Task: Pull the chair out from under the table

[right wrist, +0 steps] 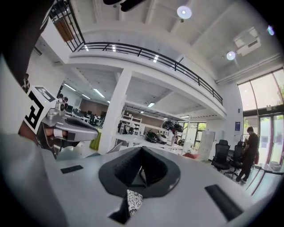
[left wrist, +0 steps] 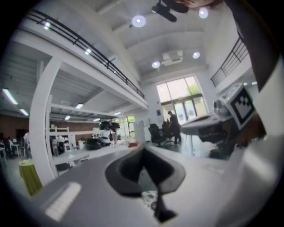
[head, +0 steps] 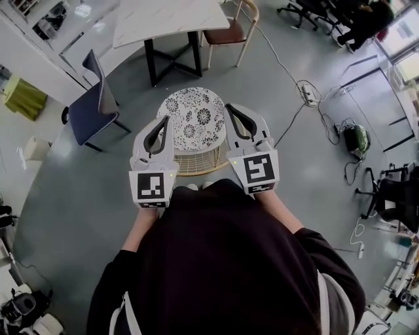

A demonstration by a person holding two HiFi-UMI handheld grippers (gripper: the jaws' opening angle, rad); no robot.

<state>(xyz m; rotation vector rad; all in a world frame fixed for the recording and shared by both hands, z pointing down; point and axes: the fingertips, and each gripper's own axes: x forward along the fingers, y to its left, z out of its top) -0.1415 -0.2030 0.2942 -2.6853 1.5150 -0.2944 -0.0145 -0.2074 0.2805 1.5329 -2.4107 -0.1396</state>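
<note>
My left gripper [head: 163, 120] and right gripper [head: 230, 107] are held up side by side in front of my chest, both pointing nearly level. Each is shut with nothing between its jaws; the closed tips show in the left gripper view [left wrist: 143, 149] and the right gripper view [right wrist: 141, 149]. Below them on the floor stands a round stool [head: 194, 122] with a black-and-white flowered top. A white table [head: 167, 18] on black legs is farther off. A wooden chair [head: 227, 33] with a brown seat stands at its right end, and a blue chair [head: 95, 108] stands apart at the left.
A power strip [head: 308, 93] and cables lie on the floor at the right, near a green and black device [head: 357, 140]. Black office chairs [head: 393, 196] stand at the far right. A green-covered object [head: 23, 97] sits at the left. A white column [right wrist: 113, 111] rises ahead.
</note>
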